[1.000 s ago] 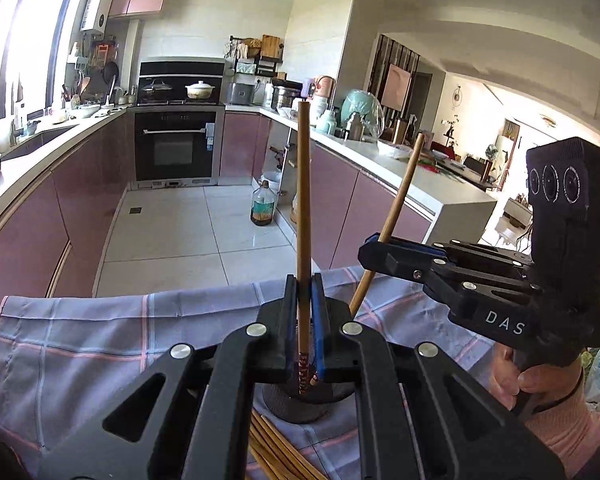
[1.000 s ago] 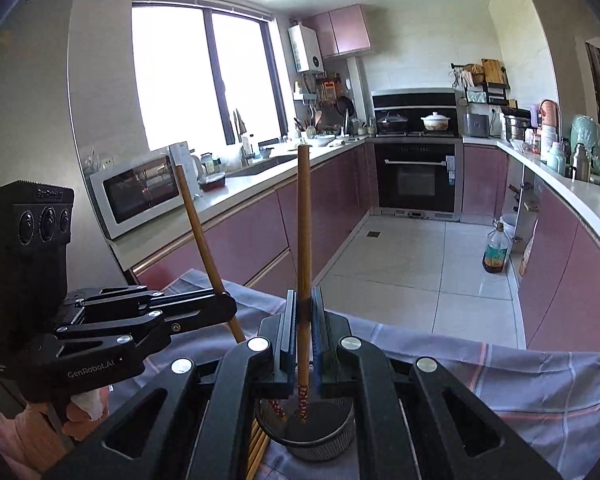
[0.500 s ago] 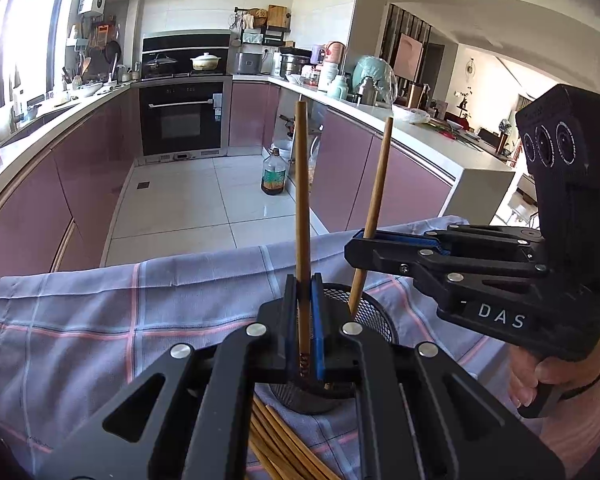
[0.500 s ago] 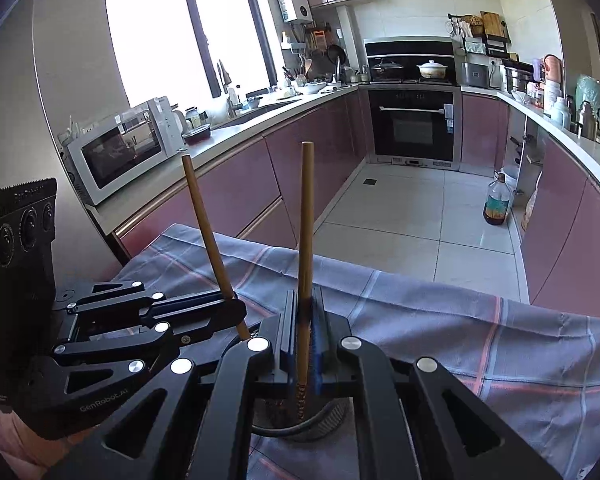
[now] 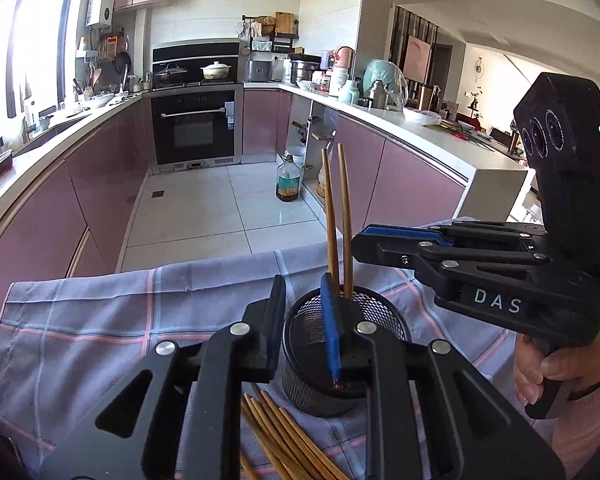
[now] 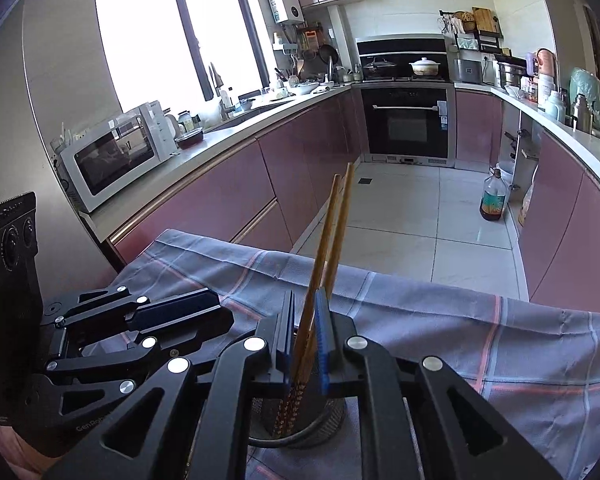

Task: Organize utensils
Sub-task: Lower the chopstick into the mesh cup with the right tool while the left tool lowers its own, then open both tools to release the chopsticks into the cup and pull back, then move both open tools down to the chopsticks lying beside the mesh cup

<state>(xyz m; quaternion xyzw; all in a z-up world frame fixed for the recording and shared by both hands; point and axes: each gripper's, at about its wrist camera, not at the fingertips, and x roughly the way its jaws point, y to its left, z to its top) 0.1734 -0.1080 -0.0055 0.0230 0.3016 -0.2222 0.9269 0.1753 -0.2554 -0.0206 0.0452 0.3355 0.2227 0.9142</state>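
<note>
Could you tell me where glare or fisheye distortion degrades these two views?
Left wrist view: the window is blown out at the left edge, and the counters bow. Right wrist view: the window is overexposed white, the corners are dark, yet the chopsticks stay sharp.

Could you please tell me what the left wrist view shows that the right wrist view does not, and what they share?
Only the left wrist view shows the loose chopsticks lying on the cloth and the hand holding the right gripper. Only the right wrist view shows the microwave and window. Both show the two chopsticks standing in the mesh holder, the checked cloth and the oven.
</note>
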